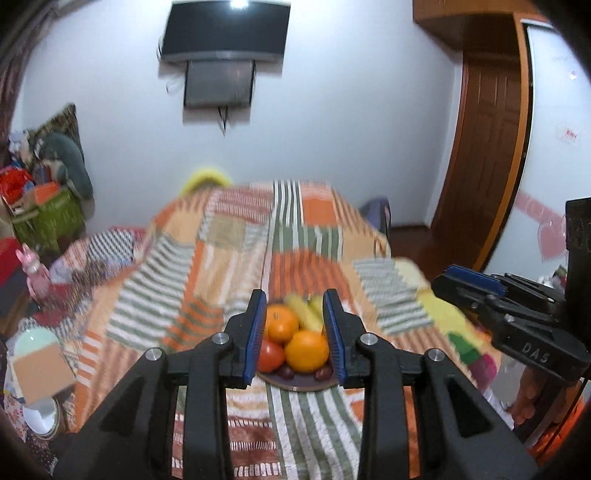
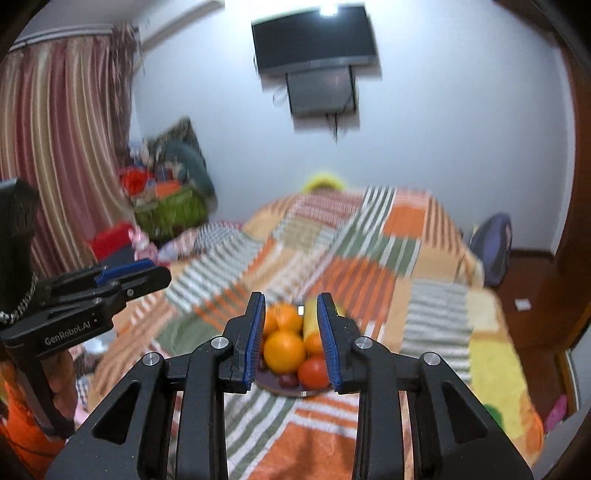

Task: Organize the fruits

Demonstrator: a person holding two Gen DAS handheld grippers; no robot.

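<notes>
A dark plate (image 1: pixel 295 387) (image 2: pixel 273 388) of fruit rests on the striped patchwork bed cover (image 1: pixel 207 280). It holds a big orange (image 1: pixel 306 350) (image 2: pixel 284 350), a smaller orange (image 1: pixel 281 322), a red tomato (image 1: pixel 271 356) (image 2: pixel 313 371), bananas (image 1: pixel 308 310) (image 2: pixel 311 317) and small dark fruits (image 1: pixel 286 372) (image 2: pixel 288 380). My left gripper (image 1: pixel 294 295) (image 2: pixel 162 275) hovers above and in front of the plate, shut and empty. My right gripper (image 2: pixel 291 297) (image 1: pixel 443 280) hangs beside it to the right, also shut with nothing held. The fruit shows through the narrow slit between each pair of blue pads.
The bed fills the middle. A television (image 1: pixel 225 31) hangs on the far wall. To the left are a striped curtain (image 2: pixel 62 147), a green basket (image 2: pixel 170 210) and a pink bottle (image 1: pixel 35 273). A wooden door (image 1: pixel 487 140) stands at right. A hand (image 1: pixel 528 398) grips the right tool.
</notes>
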